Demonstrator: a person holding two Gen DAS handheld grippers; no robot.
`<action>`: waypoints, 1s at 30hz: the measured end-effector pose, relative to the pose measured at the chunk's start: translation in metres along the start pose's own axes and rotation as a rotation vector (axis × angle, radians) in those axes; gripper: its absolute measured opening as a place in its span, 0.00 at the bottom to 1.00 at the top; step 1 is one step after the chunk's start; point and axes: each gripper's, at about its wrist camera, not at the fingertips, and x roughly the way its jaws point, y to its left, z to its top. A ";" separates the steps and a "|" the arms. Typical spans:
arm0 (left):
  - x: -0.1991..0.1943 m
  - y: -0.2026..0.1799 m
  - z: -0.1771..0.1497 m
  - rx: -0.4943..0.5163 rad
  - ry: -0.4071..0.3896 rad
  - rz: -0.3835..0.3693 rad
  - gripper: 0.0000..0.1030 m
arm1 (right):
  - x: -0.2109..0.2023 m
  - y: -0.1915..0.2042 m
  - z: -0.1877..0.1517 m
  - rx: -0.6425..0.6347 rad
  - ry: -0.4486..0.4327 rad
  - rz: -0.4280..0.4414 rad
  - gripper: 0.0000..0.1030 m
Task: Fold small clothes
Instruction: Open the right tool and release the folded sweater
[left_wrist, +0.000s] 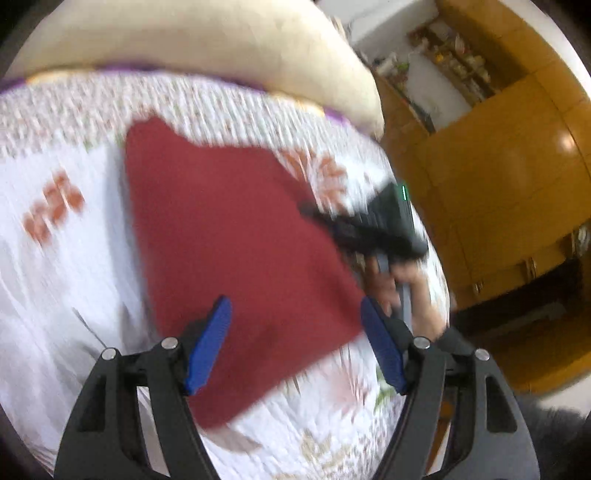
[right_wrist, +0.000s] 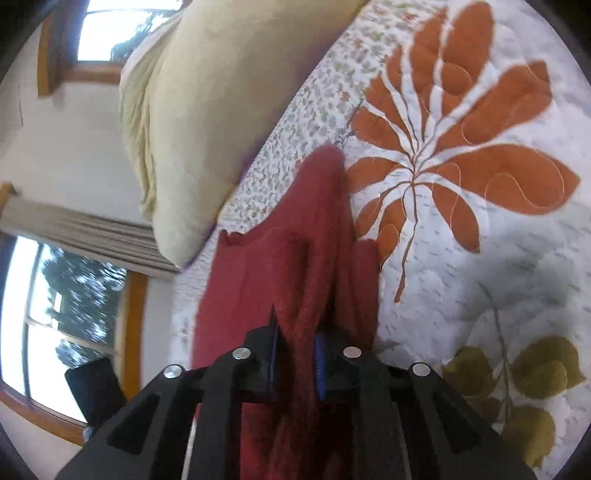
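Note:
A dark red garment (left_wrist: 236, 251) lies spread on a white quilted bedspread (left_wrist: 66, 280) with orange leaf prints. My left gripper (left_wrist: 295, 306) hovers above its near edge, open, blue pads wide apart with nothing between them. In that view the right gripper (left_wrist: 314, 214) reaches onto the cloth's right edge, held by a hand (left_wrist: 402, 291). In the right wrist view, my right gripper (right_wrist: 297, 354) is shut on a bunched fold of the red garment (right_wrist: 295, 258), which stretches away from the fingers across the bedspread (right_wrist: 498, 258).
A cream pillow (left_wrist: 207, 48) lies at the head of the bed, also seen as the cream pillow (right_wrist: 207, 110). Wooden cabinets (left_wrist: 509, 177) and cluttered shelves stand right of the bed. Windows (right_wrist: 59, 302) with a curtain fill the wall on the other side.

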 end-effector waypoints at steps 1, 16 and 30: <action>-0.002 0.005 0.011 -0.010 -0.017 0.010 0.69 | -0.001 0.000 0.001 0.023 0.011 0.015 0.23; 0.067 0.073 0.077 -0.099 0.065 0.270 0.69 | -0.015 -0.003 -0.007 0.048 0.007 -0.061 0.26; 0.055 0.043 0.001 -0.114 0.149 0.033 0.53 | -0.044 0.011 -0.068 0.073 0.131 -0.079 0.08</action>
